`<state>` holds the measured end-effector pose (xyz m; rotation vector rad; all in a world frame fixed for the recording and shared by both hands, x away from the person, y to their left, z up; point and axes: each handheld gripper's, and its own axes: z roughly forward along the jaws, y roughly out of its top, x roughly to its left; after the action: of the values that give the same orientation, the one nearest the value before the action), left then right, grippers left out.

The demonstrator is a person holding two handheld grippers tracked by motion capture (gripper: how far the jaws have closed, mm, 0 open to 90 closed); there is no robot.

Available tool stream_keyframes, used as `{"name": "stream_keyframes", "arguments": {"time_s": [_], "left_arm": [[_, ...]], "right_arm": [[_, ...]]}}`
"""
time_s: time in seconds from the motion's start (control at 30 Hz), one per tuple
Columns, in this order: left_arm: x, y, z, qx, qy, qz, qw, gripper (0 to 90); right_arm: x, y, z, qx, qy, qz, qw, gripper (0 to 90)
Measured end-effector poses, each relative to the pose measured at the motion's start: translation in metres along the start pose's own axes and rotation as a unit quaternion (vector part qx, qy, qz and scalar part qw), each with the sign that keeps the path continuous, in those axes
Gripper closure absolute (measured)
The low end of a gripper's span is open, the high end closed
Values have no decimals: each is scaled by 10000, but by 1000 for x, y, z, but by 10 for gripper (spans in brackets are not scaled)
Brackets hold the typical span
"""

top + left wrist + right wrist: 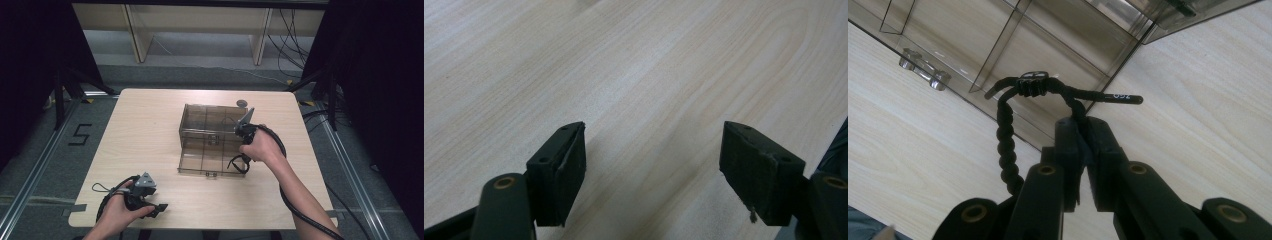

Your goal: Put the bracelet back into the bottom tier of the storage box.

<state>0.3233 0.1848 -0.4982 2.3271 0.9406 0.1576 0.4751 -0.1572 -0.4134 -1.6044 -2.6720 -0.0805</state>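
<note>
My right gripper (1082,150) is clamped on a black braided cord (1007,145): jaws pinched together w/ the cord running up between them, looping over and ending in a stiff tip w/ small print on it. In the high view the same gripper (244,131) sits at the right edge of the smoky clear divided box (210,137), which I'll use as landmark; the cord loop (236,164) dangles at the box's front-right corner, just outside the wall as far as I can tell. Box lid looks open, compartments look empty.

My left gripper (654,170) is spread wide, nothing between the pads, bare table (634,65) under it. It's well off the box, toward the near-left corner of the table (145,192).

Risks as I judge them:
- Grip is on a thin bit of cord near the jaw tips, so it could slip out if I swing fast.
- Slack loop may snag on the box wall or the latch (923,67) at the box front and drag the light box, since my left isn't bracing it.
- Cord could drape across a divider and land in two compartments.
- A small round dark thing (242,103) sits just behind the box; can't tell what it is.
</note>
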Motion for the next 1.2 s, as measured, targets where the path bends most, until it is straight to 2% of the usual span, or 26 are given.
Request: {"name": "stream_keyframes", "arguments": {"time_s": [0.07,0.1,0.13,0.17,0.27,0.3,0.33,0.47,0.5,0.53,0.73,0.83,0.87,0.9,0.97,1.0,1.03,1.2], "left_arm": [[0,0,-1,67,-30,47,10000,268],[0,0,-1,49,-25,30,10000,268],[0,0,-1,53,-27,34,10000,268],[0,0,-1,54,-25,38,10000,268],[0,0,-1,55,-27,35,10000,268],[0,0,-1,48,-30,26,10000,268],[0,0,-1,43,-30,25,10000,268],[0,0,-1,50,-32,31,10000,268],[0,0,-1,43,-33,21,10000,268],[0,0,-1,50,-30,31,10000,268],[0,0,-1,49,-30,30,10000,268],[0,0,0,-6,-1,-6,10000,268],[0,0,-1,-3,10,49,10000,268],[0,0,0,-1,-3,-12,10000,268],[0,0,-1,-6,10,51,10000,268],[0,0,0,-5,-7,-4,10000,268],[0,0,-1,57,-31,39,10000,268],[0,0,-1,10,-48,21,10000,268]], "right_arm": [[0,1,1,-33,-12,-49,10000,849],[-2,1,1,-63,-8,-157,9999,849],[0,1,0,-13,-2,-66,10000,849],[0,1,1,-74,-42,-44,10000,849],[1,3,0,19,-7,-35,10000,849],[1,3,1,-79,61,-146,9998,849],[2,5,0,-12,60,-89,9999,849],[2,5,2,-74,31,-118,9999,849],[1,7,2,-40,40,-199,9998,849],[3,7,2,-18,31,-107,9999,849],[5,8,1,-49,55,-97,9999,849],[6,9,2,-48,18,-131,9999,849],[6,9,2,-26,32,-132,9999,849],[6,9,3,-29,2,-147,9999,849],[6,10,4,-20,-5,-190,9998,849],[7,10,4,-26,-7,-180,9998,848],[7,10,4,-12,-3,-204,9998,849],[9,12,5,-19,-37,-219,9998,848]]}}
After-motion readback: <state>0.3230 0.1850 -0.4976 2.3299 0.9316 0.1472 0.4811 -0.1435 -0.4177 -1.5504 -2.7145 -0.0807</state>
